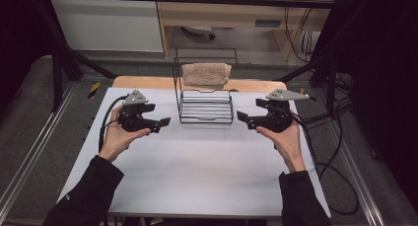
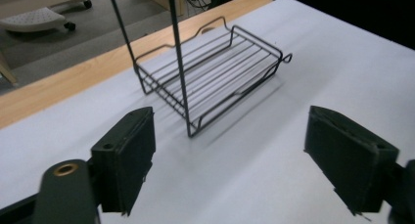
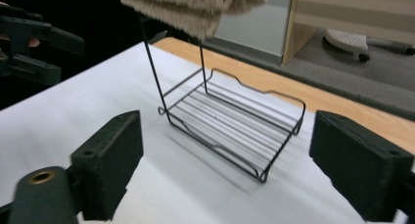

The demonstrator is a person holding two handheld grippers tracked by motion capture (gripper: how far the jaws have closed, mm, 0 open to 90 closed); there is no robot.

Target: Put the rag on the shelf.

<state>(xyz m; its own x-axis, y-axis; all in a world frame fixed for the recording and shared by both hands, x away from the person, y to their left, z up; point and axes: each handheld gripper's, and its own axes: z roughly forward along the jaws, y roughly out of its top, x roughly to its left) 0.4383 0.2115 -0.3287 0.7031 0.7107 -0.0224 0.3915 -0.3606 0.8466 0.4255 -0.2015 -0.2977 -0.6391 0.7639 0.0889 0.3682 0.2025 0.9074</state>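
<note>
White table (image 1: 197,162) bare between spread-jawed left gripper (image 1: 165,122), right gripper (image 1: 242,116), wire rack (image 1: 206,107).

High view: fixed above the person's side, facing forward and down over the whole white table (image 1: 197,171); far, with floor and furniture beyond.

Left gripper view: rides low on the left gripper (image 2: 230,160), close to the tabletop, looking along its jaws toward the wire rack (image 2: 210,72) from the left.

Right gripper view: rides on the right gripper (image 3: 225,170), equally low and near, facing the same rack from the opposite side.

Shared: rack and surrounding tabletop in all three; folded towel (image 3: 195,6) in the high and right gripper views.
</note>
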